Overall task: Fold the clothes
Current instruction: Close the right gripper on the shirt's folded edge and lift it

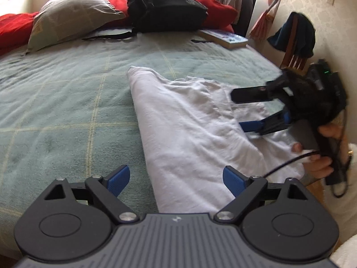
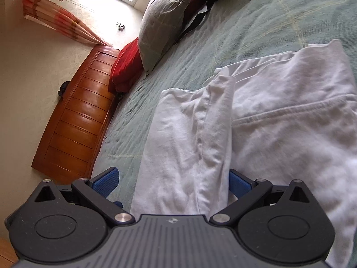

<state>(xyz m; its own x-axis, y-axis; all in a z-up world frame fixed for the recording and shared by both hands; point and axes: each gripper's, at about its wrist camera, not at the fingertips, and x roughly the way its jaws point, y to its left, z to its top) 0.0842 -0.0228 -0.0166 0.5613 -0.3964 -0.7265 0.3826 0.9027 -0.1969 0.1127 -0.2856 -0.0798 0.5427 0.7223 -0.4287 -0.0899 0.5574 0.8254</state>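
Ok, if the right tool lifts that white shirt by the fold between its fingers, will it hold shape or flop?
Probably flop: the white shirt lies limp and creased on the bedspread, so unsupported parts should droop. It looks thin and light, likely easy to lift. The right tool is open around a raised fold; a pinch there may lift only that layer, and the halves may slide apart.

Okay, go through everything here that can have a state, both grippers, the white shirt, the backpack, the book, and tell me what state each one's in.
Left gripper with blue finger pads: open, holding nothing, above the garment's near end.
Right gripper with blue finger pads: open, over the garment; a fold lies between its fingers, not clamped.
White cotton garment: partly folded, lying on the green bedspread.
Black backpack: resting on the bed; zip state unclear.
Thick paperback book: closed, lying flat.
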